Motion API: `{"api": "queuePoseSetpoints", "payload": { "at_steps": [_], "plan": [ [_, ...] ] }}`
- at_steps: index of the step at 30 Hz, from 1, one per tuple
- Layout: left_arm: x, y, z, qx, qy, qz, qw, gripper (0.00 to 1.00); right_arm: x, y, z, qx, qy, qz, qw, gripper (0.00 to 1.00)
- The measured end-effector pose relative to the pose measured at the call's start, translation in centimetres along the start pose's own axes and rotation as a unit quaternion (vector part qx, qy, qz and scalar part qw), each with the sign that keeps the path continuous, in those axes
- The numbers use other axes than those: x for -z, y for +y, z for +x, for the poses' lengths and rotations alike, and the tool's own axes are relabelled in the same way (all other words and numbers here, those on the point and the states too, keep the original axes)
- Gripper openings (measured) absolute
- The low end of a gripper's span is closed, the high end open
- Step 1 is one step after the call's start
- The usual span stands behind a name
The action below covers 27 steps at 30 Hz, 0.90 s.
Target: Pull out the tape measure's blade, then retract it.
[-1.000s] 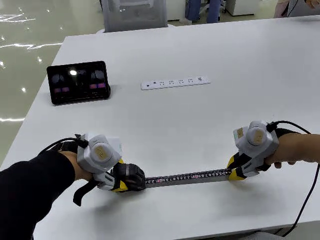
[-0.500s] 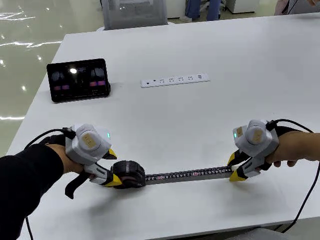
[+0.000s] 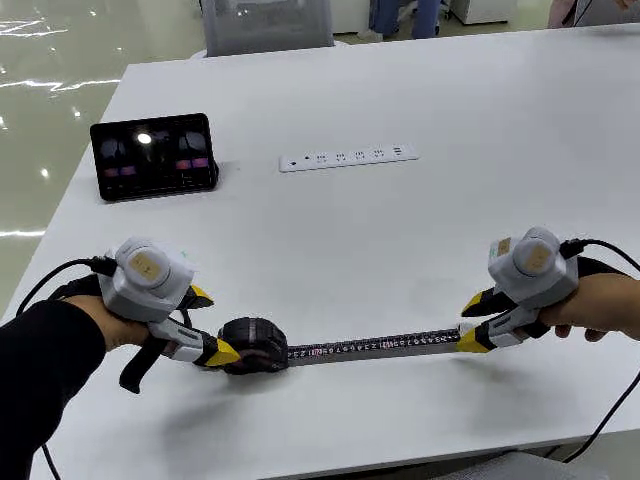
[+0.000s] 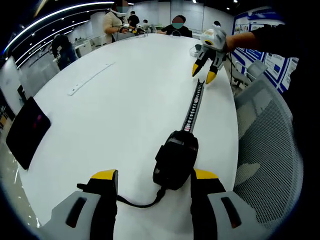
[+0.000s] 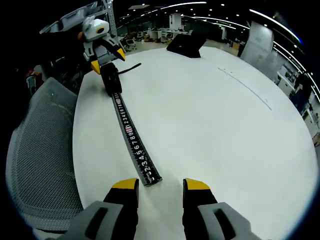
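Black tape measure point(image 3: 253, 345) now released — left gripper point(image 3: 211, 324), right gripper point(image 3: 469, 322) fingers wide; blade point(image 3: 375, 348) along bench point(image 3: 400, 230) near edge — far side roomy.

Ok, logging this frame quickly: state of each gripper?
Left gripper: open, tape measure case not clamped.
Right gripper: open, blade not gripped.

White workbench point(image 3: 480, 120), glossy floor point(image 3: 40, 90), grey mesh chair point(image 3: 268, 25)
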State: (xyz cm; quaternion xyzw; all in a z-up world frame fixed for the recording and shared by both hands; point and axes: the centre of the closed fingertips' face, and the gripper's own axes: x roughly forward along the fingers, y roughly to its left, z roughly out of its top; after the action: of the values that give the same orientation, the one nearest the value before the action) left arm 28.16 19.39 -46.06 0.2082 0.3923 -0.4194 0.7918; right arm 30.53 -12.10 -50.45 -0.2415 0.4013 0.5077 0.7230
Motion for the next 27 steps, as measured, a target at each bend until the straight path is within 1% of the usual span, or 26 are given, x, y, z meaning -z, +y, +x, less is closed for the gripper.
{"api": "queuePoseSetpoints", "payload": {
  "at_steps": [3, 5, 8, 12, 15, 17, 20, 23, 24, 25, 26, 27],
  "plan": [
    [0.1, 0.0, -0.4, -0.006, -0.012, -0.02, 0.9997, 0.56, -0.1, 0.1, -0.6, 0.011, -0.016, 0.017, 0.9997, 0.34],
    [0.2, 0.0, -0.6, -0.011, -0.017, -0.032, 0.9993, 0.57, 0.0, 0.2, -0.9, 0.016, -0.02, 0.02, 0.9995, 0.35],
    [0.4, -0.1, -0.8, -0.018, -0.028, -0.056, 0.9979, 0.58, -0.1, 0.6, -1.3, 0.025, -0.034, 0.023, 0.9988, 0.35],
    [0.5, -0.1, -0.9, -0.028, -0.041, -0.07, 0.9963, 0.58, -0.1, 0.9, -1.6, 0.032, -0.042, 0.029, 0.9982, 0.4],
    [0.5, 0.2, -1.3, -0.04, -0.059, -0.091, 0.9933, 0.6, 0.0, 0.8, -2.0, 0.041, -0.047, 0.036, 0.9974, 0.44],
    [0.6, 0.2, -1.6, -0.049, -0.073, -0.105, 0.9905, 0.61, 0.2, 0.9, -2.3, 0.044, -0.051, 0.04, 0.9969, 0.45],
    [0.9, 0.3, -2.1, -0.06, -0.079, -0.103, 0.9896, 0.63, 0.6, 1.0, -2.6, 0.05, -0.053, 0.044, 0.9964, 0.46],
    [1.0, 0.7, -2.9, -0.08, -0.099, -0.116, 0.985, 0.64, 0.9, 1.2, -2.9, 0.057, -0.061, 0.051, 0.9952, 0.48],
    [1.2, 0.7, -3.3, -0.085, -0.104, -0.122, 0.9834, 0.65, 1.1, 1.3, -3.0, 0.059, -0.062, 0.055, 0.9948, 0.49],
    [1.3, 0.7, -3.5, -0.087, -0.106, -0.123, 0.9829, 0.65, 1.3, 1.3, -3.1, 0.058, -0.065, 0.059, 0.9945, 0.5],
    [1.6, 0.8, -3.8, -0.094, -0.11, -0.13, 0.9811, 0.66, 1.5, 1.5, -3.1, 0.054, -0.068, 0.07, 0.9938, 0.52],
    [1.9, 0.8, -3.9, -0.095, -0.11, -0.134, 0.9802, 0.68, 1.7, 1.5, -3.1, 0.054, -0.068, 0.074, 0.9935, 0.54]
  ]
}}
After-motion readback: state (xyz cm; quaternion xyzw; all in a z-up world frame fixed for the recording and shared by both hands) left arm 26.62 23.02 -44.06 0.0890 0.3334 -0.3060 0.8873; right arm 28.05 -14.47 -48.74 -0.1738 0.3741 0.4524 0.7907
